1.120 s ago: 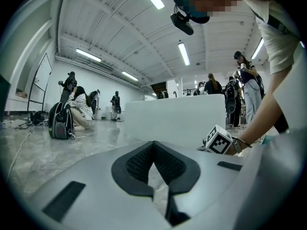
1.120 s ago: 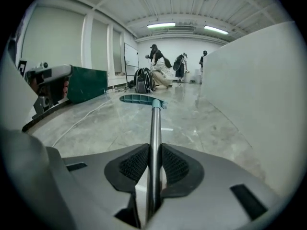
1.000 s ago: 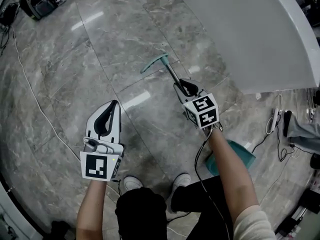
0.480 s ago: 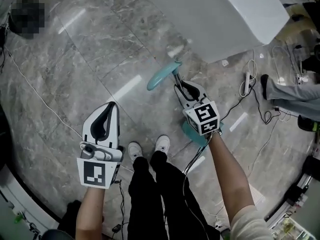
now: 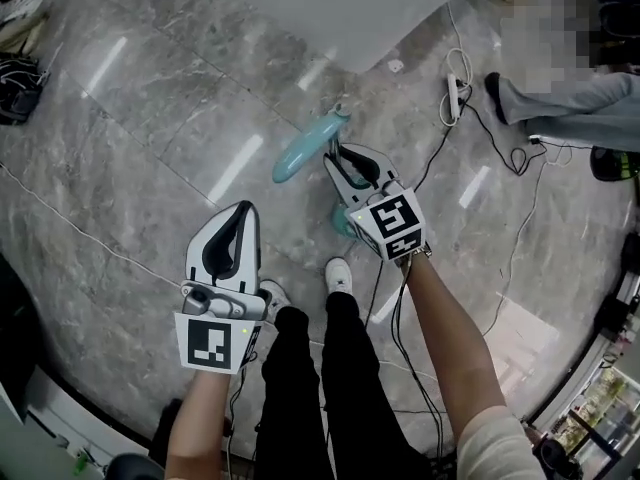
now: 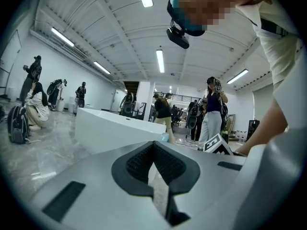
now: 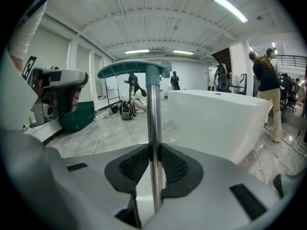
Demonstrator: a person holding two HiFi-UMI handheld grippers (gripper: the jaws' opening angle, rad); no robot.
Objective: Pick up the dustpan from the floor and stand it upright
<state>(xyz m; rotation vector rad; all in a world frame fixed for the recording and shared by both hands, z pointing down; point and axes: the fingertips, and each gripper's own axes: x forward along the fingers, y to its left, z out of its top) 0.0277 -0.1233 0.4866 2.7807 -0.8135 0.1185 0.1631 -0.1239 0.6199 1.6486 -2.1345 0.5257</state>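
The dustpan has a teal T-handle [image 5: 310, 146] on a thin metal shaft [image 7: 153, 119], and a teal pan of which only a sliver [image 5: 343, 226] shows below my right gripper. My right gripper [image 5: 340, 158] grips the shaft just below the handle, and its jaws are closing on it. In the right gripper view the shaft stands upright between the black pads [image 7: 134, 166], with the T-handle [image 7: 134, 68] on top. My left gripper [image 5: 232, 230] hangs to the left, apart from the dustpan, shut and empty; its pads [image 6: 139, 162] meet at the tip.
A large white tub-like counter [image 5: 330, 8] stands ahead. A power strip [image 5: 458, 88] and cables lie on the marble floor at right, near another person's legs [image 5: 570, 108]. My own shoes [image 5: 338, 273] are below the grippers. A black bag [image 5: 15, 73] sits far left.
Both grippers have risen from the floor. The right one has lifted the dustpan by its shaft, and the pan has swung from beside my arm to beneath the gripper.
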